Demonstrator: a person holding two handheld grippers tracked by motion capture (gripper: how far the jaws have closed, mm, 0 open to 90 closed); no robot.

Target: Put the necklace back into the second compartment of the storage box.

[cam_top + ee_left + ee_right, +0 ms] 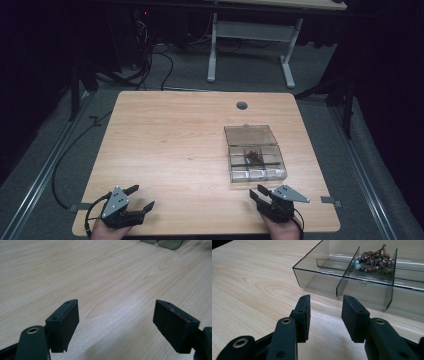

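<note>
A clear smoky plastic compartment box [257,175] lies on the right half of the wooden table [170,135], its lid [250,135] folded open away from me. A tangle of brown cord and dark beads [254,158] fills one middle compartment. In the right gripper view the box's front wall [319,277] is just ahead, the beads [374,261] behind a divider. My right gripper [256,191] [326,297] rests near the front edge, just short of the box, open and empty. My left gripper [144,196] [116,302] sits at the front left, wide open over bare wood.
A round cable hole [242,105] sits near the table's far edge. Beyond the table stand a white desk frame [250,50] and loose cables [150,65] on grey carpet. A corner of the box [165,243] peeks in at the top of the left gripper view.
</note>
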